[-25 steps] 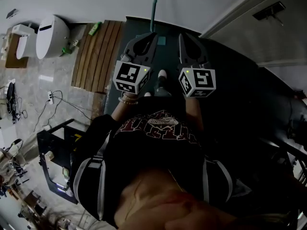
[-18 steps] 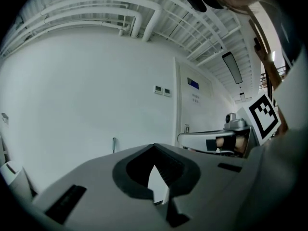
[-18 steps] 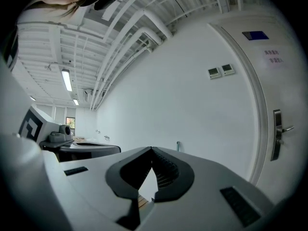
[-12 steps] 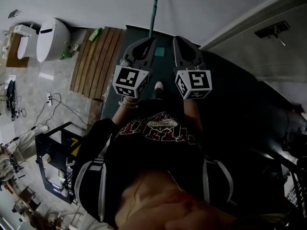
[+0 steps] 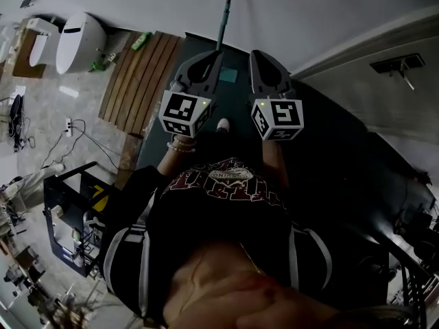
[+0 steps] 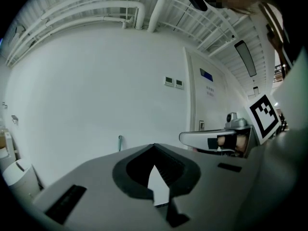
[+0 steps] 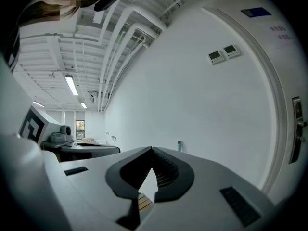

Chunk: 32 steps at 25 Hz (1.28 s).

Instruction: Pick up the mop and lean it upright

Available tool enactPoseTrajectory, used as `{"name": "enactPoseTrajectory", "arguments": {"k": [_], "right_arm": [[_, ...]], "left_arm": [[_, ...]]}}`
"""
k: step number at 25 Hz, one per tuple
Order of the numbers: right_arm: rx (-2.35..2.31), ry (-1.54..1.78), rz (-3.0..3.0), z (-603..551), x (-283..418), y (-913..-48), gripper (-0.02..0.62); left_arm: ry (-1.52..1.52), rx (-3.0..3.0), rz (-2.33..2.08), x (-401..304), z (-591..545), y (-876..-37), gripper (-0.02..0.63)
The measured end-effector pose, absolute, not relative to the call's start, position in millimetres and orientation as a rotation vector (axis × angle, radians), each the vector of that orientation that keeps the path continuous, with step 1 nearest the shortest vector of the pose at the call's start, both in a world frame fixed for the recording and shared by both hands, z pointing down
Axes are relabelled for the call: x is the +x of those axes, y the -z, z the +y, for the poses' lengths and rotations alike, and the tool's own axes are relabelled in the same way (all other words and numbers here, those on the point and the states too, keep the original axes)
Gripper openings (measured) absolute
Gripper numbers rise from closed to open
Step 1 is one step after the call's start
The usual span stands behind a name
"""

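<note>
the mop [image 5: 223, 18] stands upright against the white wall [image 5: 137, 2] at the top centre of the head view, its teal handle running out of the frame. in each gripper view only the handle's top shows, small, against the wall beyond the jaws. neither gripper touches it.

the left gripper [image 5: 214, 55] and right gripper [image 5: 259, 57] are held side by side in front of the person, both pointing at the wall. the left jaws are closed tip to tip with nothing between them. the right jaws are closed and empty too. a small teal patch [image 5: 228, 75] shows on the floor between the grippers; whether it is the mop's head cannot be told.

the floor under the grippers is dark [image 5: 329, 156]. at the left it gives way to pale marbled tiles [image 5: 62, 115]. a wooden slat board [image 5: 140, 74] lies at the upper left where the two meet, with a toilet [image 5: 77, 41] beyond it by the wall. cables [image 5: 75, 146] trail over the tiles, and a black cart [image 5: 68, 218] stands at the lower left. a door [image 5: 357, 88] with a handle [image 5: 396, 67] fills the upper right. white pipes [image 6: 125, 6] run along the ceiling, and two small controls [image 6: 173, 82] sit on the wall beside the door.
</note>
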State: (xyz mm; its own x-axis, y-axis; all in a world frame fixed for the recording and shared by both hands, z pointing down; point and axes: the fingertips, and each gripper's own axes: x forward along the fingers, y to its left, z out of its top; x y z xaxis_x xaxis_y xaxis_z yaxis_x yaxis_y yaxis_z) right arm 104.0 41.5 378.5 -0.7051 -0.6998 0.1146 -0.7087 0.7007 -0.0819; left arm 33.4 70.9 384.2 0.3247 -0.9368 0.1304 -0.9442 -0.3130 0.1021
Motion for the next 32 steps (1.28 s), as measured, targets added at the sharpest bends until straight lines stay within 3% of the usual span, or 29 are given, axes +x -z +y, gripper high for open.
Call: {"name": "enactPoseTrajectory", "arguments": {"k": [14,32], "right_arm": [[1.212,-0.197,-2.800,-21.9,75.9,-382.6,0.018],[1.328,-0.196,-2.733,-122.2,-23.0,-386.8,0.017]], "left_arm": [[-0.076,2.449,-1.676,3.9,3.4,-389.7,0.038],[-0.090,2.549,-1.537,-84.1,-95.9,-388.8,0.038]]}}
